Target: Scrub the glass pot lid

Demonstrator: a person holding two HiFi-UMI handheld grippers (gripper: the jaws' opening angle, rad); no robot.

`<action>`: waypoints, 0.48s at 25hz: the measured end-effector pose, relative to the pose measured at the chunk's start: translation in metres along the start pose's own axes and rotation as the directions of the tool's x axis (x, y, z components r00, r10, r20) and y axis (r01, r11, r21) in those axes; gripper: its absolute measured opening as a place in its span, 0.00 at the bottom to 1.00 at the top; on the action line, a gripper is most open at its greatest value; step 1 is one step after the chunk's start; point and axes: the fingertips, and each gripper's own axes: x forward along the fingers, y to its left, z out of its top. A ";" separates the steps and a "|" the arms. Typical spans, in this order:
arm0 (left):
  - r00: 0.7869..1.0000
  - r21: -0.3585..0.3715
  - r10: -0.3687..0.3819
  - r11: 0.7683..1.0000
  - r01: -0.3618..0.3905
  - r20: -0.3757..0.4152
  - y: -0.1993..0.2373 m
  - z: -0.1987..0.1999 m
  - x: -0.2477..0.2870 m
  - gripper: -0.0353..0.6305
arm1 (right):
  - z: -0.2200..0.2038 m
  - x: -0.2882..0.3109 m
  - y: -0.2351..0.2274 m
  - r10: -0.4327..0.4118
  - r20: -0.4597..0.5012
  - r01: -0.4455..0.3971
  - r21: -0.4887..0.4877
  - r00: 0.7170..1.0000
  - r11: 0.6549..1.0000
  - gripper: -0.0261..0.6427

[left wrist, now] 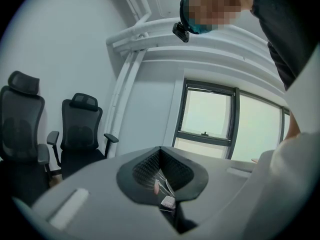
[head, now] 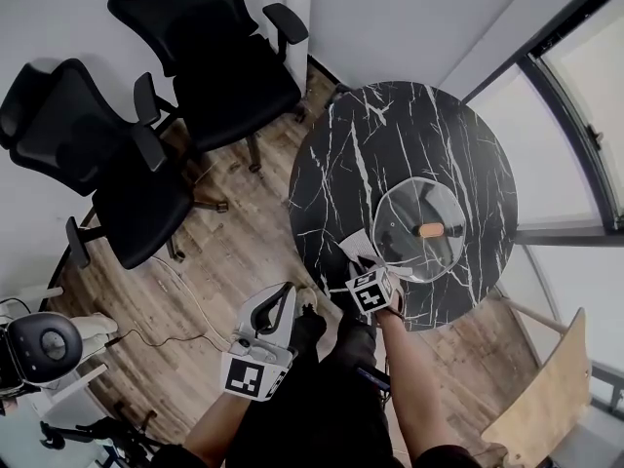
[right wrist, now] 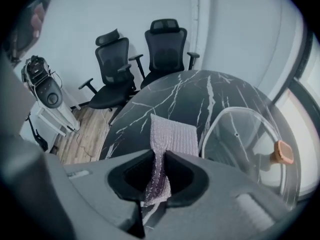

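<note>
**A:** Left gripper (left wrist: 160,155)?
**B:** Held off the table's (head: 390,135) near edge, jaws pressed together, empty.
**A:** Right gripper (right wrist: 159,162)?
**B:** At that near edge, clamped on a pale scrub cloth (right wrist: 173,136).
**A:** The glass lid (head: 419,203)?
**B:** On the table just right of the cloth, orange knob (head: 429,229) up.

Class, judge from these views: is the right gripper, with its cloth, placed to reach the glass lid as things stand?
Probably yes. The right gripper, shut on the cloth, is just beside the glass lid on the table, and nothing stands between them.
</note>
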 end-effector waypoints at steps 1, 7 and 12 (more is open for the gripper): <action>1.000 0.003 -0.002 1.000 0.002 0.004 -0.001 0.001 -0.001 0.06 | 0.005 -0.006 -0.002 -0.010 0.048 0.008 0.025 0.999 1.000 0.14; 1.000 -0.017 -0.014 1.000 0.015 0.018 -0.003 0.004 -0.005 0.06 | 0.030 -0.077 -0.019 -0.011 0.428 -0.097 0.229 0.904 0.969 0.14; 0.998 -0.011 -0.048 0.999 0.049 0.052 -0.016 0.016 -0.005 0.06 | 0.045 -0.167 -0.021 -0.057 0.715 -0.221 0.290 0.696 0.931 0.14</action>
